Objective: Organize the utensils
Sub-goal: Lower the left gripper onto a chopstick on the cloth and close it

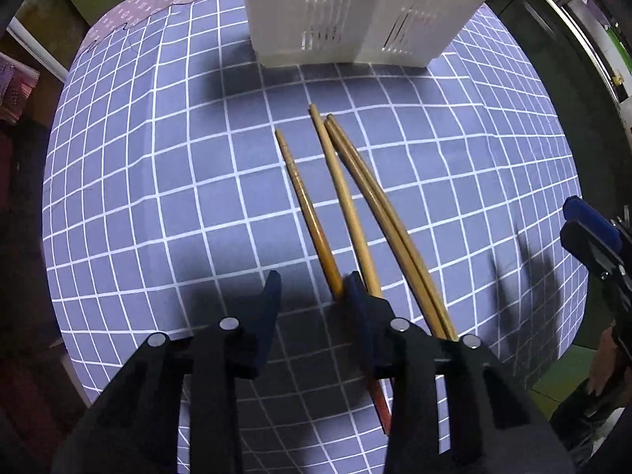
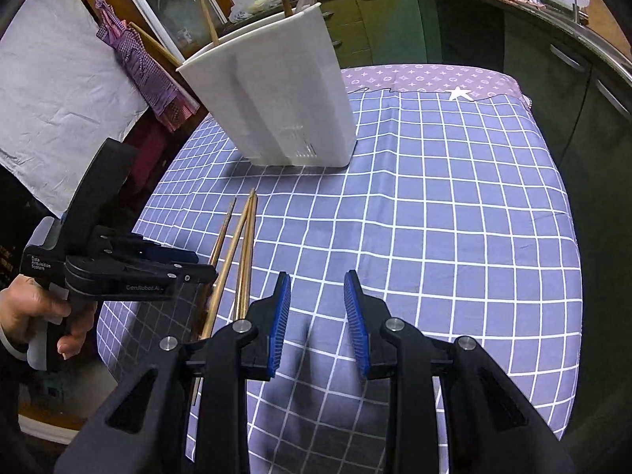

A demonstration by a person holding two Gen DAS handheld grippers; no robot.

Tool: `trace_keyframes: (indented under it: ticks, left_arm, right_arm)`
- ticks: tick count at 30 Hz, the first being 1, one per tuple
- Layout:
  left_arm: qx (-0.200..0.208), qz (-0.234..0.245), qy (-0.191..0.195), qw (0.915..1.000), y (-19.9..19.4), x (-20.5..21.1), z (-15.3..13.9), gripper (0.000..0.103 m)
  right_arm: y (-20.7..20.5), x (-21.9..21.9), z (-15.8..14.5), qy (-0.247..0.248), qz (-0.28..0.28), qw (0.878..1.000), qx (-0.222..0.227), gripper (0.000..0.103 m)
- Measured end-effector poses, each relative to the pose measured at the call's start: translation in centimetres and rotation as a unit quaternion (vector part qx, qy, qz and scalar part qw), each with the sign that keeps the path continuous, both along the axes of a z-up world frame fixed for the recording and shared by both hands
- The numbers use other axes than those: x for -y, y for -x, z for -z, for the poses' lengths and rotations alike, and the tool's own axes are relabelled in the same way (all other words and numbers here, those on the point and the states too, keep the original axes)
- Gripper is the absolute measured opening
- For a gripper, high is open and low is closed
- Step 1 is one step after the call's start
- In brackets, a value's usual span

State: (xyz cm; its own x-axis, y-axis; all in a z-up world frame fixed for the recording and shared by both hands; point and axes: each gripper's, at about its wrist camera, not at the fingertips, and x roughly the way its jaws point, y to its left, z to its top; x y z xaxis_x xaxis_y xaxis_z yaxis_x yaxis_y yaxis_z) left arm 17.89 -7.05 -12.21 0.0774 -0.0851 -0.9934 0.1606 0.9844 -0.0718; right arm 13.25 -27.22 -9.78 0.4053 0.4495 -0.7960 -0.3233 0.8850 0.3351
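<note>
Several wooden chopsticks (image 1: 347, 205) lie side by side on the blue checked tablecloth (image 1: 158, 197), tips toward a white slotted utensil holder (image 1: 355, 8). My left gripper (image 1: 314, 288) is open and low over the cloth; its right finger (image 1: 357, 292) touches the near ends of the chopsticks, and nothing is between the jaws. In the right wrist view the chopsticks (image 2: 241, 245) lie left of my right gripper (image 2: 318, 300), which is open and empty above the cloth. The holder (image 2: 276, 94) has several sticks standing in it. The left gripper (image 2: 185, 266) shows at the left there.
The table's left edge (image 2: 130, 237) is close to the chopsticks. A checked cloth (image 2: 146, 67) hangs beside the holder. Green kitchen cabinets (image 2: 454, 27) and a counter stand behind the table. The right gripper (image 1: 592, 233) shows at the right edge of the left wrist view.
</note>
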Motion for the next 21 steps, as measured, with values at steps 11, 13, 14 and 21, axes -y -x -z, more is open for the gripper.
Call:
trace_keyframes:
  ticks: [11,13,14,21]
  left_arm:
    - [0.016,0.029,-0.030,0.9990,0.3,2.3,0.0,0.016]
    - [0.011,0.025,-0.021,0.9994,0.2,2.1,-0.1,0.011]
    - [0.011,0.024,-0.019,0.9995,0.2,2.0,-0.1,0.010]
    - [0.022,0.027,-0.008,0.9993,0.4,1.1,-0.8,0.007]
  right_arm:
    - [0.3,0.0,0.1,0.004,-0.002,1.000,-0.004,0.028]
    - [0.3,0.1,0.0,0.004,-0.002,1.000,-0.004,0.028]
    - [0.3,0.2,0.0,0.004,-0.001,1.000,-0.005,0.028]
    - [0.4,0.0,0.1,0.010,-0.005,1.000,-0.008,0.029]
